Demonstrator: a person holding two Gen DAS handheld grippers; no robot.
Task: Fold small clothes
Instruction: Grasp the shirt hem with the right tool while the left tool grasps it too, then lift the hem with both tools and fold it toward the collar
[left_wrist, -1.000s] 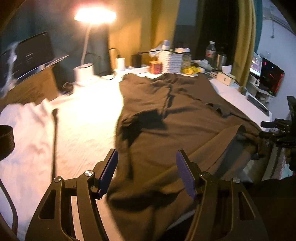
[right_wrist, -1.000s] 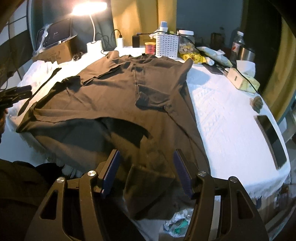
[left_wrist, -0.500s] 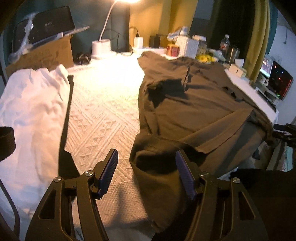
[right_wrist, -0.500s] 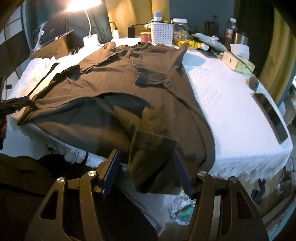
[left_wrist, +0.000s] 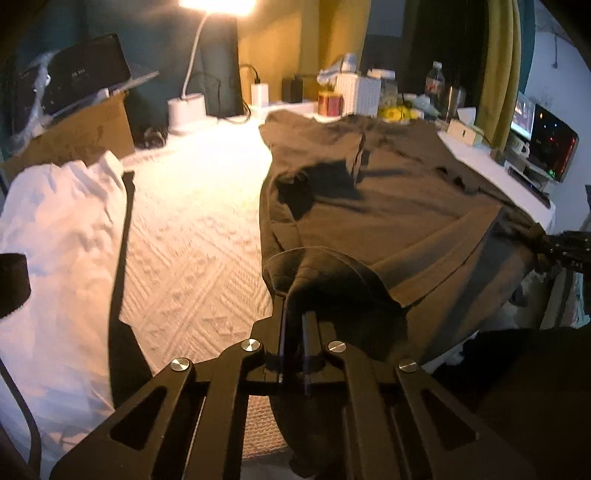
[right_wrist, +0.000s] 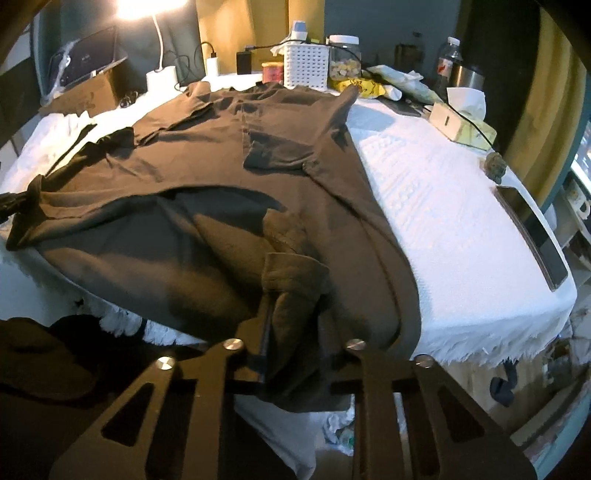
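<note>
A dark brown shirt (left_wrist: 388, 206) lies spread over the white-covered table (left_wrist: 192, 221). Its near edge hangs over the table's front. My left gripper (left_wrist: 293, 295) is shut on the shirt's near left corner, and fabric bunches over its tips. In the right wrist view the same shirt (right_wrist: 221, 155) fills the middle. My right gripper (right_wrist: 293, 306) is closing its jaws on a rolled fold of the near right corner, which is pinched between the pads. Each gripper shows in the other's view: the right gripper (left_wrist: 569, 247) and the left gripper (right_wrist: 11, 201).
A lit lamp (left_wrist: 186, 107), a cardboard box (left_wrist: 70, 144) with a laptop, a white basket (right_wrist: 306, 68), a jar (right_wrist: 345, 61), bottles and a tissue box (right_wrist: 460, 123) line the back. A dark tablet (right_wrist: 532, 229) lies at the right edge. White cloth (left_wrist: 55, 221) is heaped on the left.
Both grippers stood open over the shirt's near edge and have now closed on it. The left gripper moved down toward the left corner.
</note>
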